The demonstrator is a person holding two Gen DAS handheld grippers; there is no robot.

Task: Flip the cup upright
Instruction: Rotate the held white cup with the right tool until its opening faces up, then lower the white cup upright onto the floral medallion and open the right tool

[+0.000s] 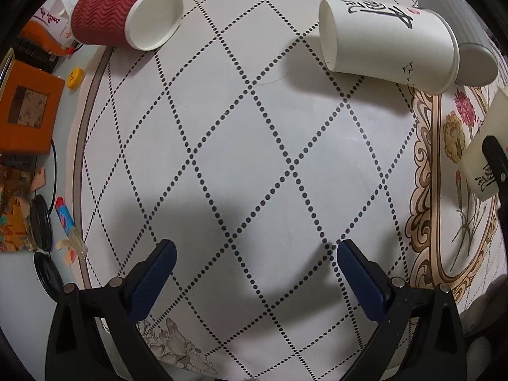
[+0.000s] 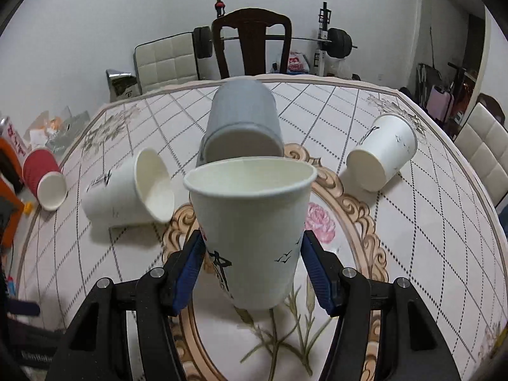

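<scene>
My right gripper [image 2: 252, 263] is shut on a white paper cup [image 2: 254, 222] with black writing, holding it upright, mouth up, just over the tablecloth. The same cup shows at the right edge of the left wrist view [image 1: 482, 155]. My left gripper [image 1: 255, 254] is open and empty above the dotted cloth. A second white cup [image 1: 387, 41] [image 2: 127, 190] lies on its side ahead of it. A red ripple cup [image 1: 123, 16] [image 2: 44, 181] lies on its side at the far left. A grey ribbed cup [image 2: 241, 120] [image 1: 460, 31] lies on its side behind the held cup.
A third white cup [image 2: 381, 155] lies on its side at the right. The round table [image 2: 444, 222] has a patterned cloth. Orange boxes [image 1: 28, 111], a yellow cap and small clutter sit past the cloth's left edge. A wooden chair [image 2: 250, 41] stands behind the table.
</scene>
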